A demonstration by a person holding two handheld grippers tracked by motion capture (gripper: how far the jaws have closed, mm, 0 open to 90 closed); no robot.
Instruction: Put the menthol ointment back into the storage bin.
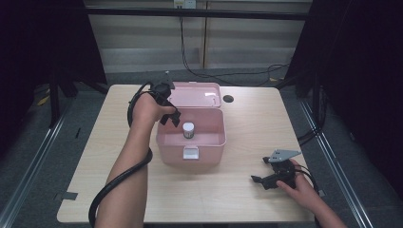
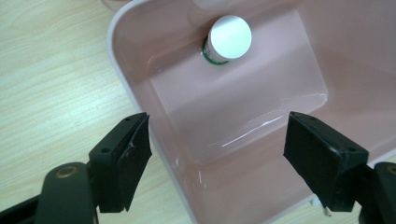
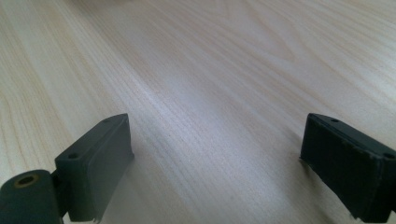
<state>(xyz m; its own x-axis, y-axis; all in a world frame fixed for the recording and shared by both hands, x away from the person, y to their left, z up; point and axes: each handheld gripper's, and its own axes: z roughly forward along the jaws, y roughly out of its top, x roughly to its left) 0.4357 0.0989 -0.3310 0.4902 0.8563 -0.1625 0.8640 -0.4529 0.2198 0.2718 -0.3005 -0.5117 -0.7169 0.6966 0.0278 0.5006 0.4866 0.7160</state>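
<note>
Bottle (image 1: 188, 129), small, white cap, green band at its neck, stands upright on the floor of the pink box (image 1: 164, 137), toward the back wall and nearer the hinge side than the latch. Box lid (image 1: 196, 94) lies thrown back behind it, so the mouth is fully open from above; that is why a reach from overhead is possible

Far left: cable loops from the forearm up to the left gripper (image 1: 170, 117), which hangs over the box's left rim, tipped down into the opening. Left gripper view: jaws spread wide, nothing between them, one fingertip (image 2: 126, 158) outside the wall over the table (image 2: 51, 88), the other over the box floor. Bottle (image 2: 229, 39) lies ahead, well apart from both pads. Judged: either lining up to reach it or just clear of it; cannot tell which

Centre front: white latch (image 1: 191, 152) hangs on the box's near wall, undone

Right: right gripper (image 1: 260, 179) rests low on the table near the front right corner, well away from the box, jaws released and empty over bare wood. Judged parked, keeping the working space free for the other hand
</note>
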